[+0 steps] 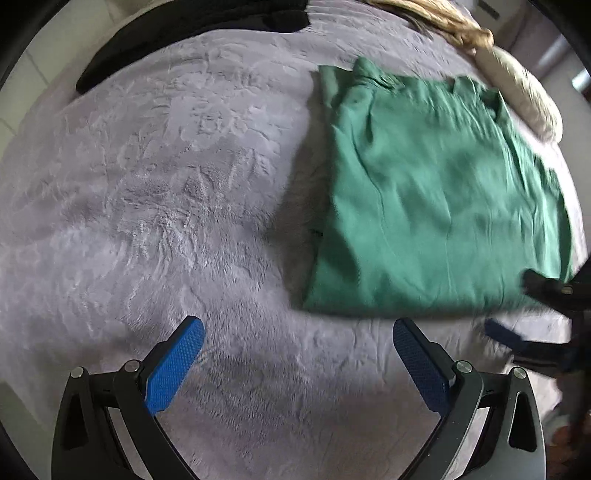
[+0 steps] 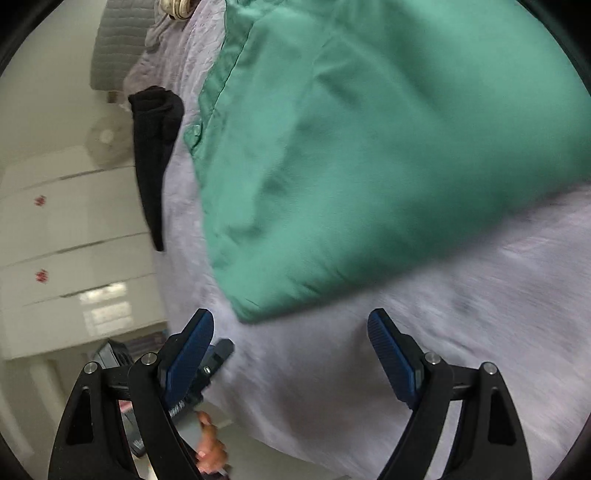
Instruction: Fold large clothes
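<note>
A green garment (image 1: 436, 192) lies folded into a rough rectangle on the grey plush bedspread (image 1: 166, 184). My left gripper (image 1: 298, 326) stands open above bare bedspread, just short of the garment's near edge and left of its corner. The right gripper (image 1: 513, 302) shows blurred at the right edge, at the garment's near right corner. In the right wrist view the green garment (image 2: 369, 147) fills the upper part. My right gripper (image 2: 291, 319) is open, with the garment's corner just ahead of its fingertips and nothing between them. The left gripper (image 2: 218, 354) peeks out behind its left finger.
A black garment (image 1: 184, 33) (image 2: 155, 147) lies at the bed's far edge. Tan cloth (image 1: 443, 22) and a cream pillow (image 1: 524, 92) sit beyond the green garment. White cabinets (image 2: 74, 221) and a fan (image 2: 105, 138) stand past the bedside. A person's hand (image 2: 210, 446) shows low down.
</note>
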